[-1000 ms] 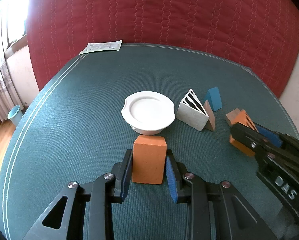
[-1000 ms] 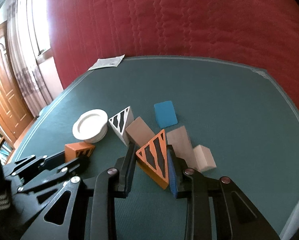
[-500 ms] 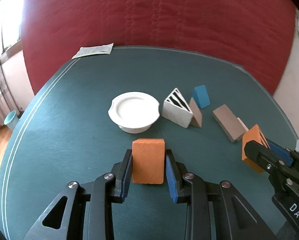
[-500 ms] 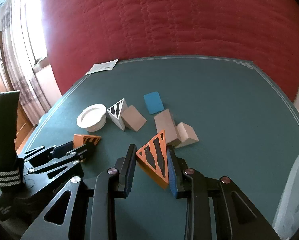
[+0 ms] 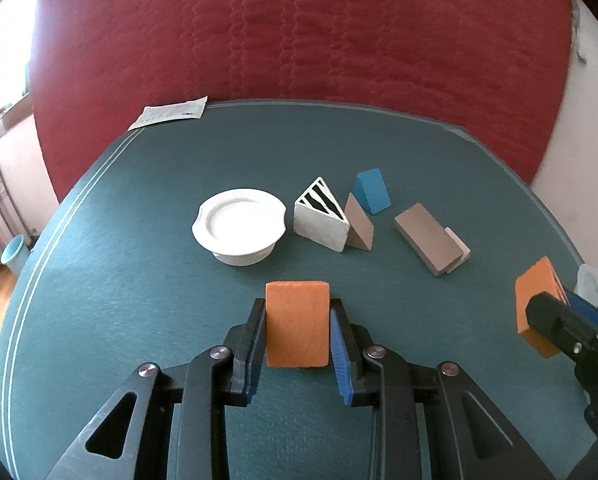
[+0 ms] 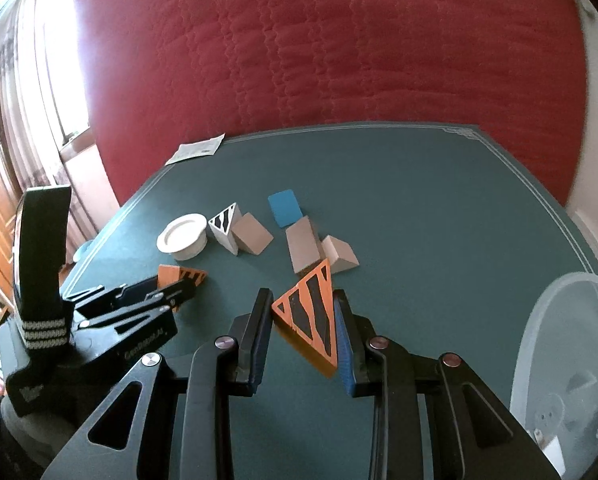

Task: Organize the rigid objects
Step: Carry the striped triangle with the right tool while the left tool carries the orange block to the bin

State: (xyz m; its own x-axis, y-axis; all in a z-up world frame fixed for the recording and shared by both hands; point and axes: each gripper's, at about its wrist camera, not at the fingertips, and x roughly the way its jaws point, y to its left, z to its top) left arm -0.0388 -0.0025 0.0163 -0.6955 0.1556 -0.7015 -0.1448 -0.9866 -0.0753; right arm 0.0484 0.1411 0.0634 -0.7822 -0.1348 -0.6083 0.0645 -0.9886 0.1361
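Left wrist view: the left tongs (image 5: pixel 298 330) are clamped on an orange wedge (image 5: pixel 297 323), pads flat against its two side faces, the block held clear above the tabletop (image 5: pixel 119 280) on the near side of the white dish (image 5: pixel 239 226). Just right of the dish stands a white striped wedge (image 5: pixel 321 220) with a tan wedge (image 5: pixel 359 226) touching it; a blue block (image 5: pixel 373 191) sits beyond those, and a grey slab (image 5: pixel 427 238) with a pale block (image 5: pixel 457 246) against it lies further right of the dish. Far right of the dish, the right tongs hold a second orange piece.

Right wrist view: the right tongs (image 6: pixel 302 330) are clamped on an orange striped wedge (image 6: pixel 309 318), gripped across its triangular faces, point up, well to the right of the dish (image 6: pixel 183 236). The left tongs (image 6: pixel 179 286) show just below the dish with their block. A clear round tub (image 6: pixel 559 360) sits at the tabletop's edge, far right of the dish; a few small pieces seem to lie inside.

These blocks look stiff, light and slightly rough, so they should neither crush nor slip readily. The sloped faces are the poor hold: pads would slide off them. The parallel flat faces, as gripped now, are the safe place. The dish looks ceramic and chippable, so blocks are best set down gently beside or into it.
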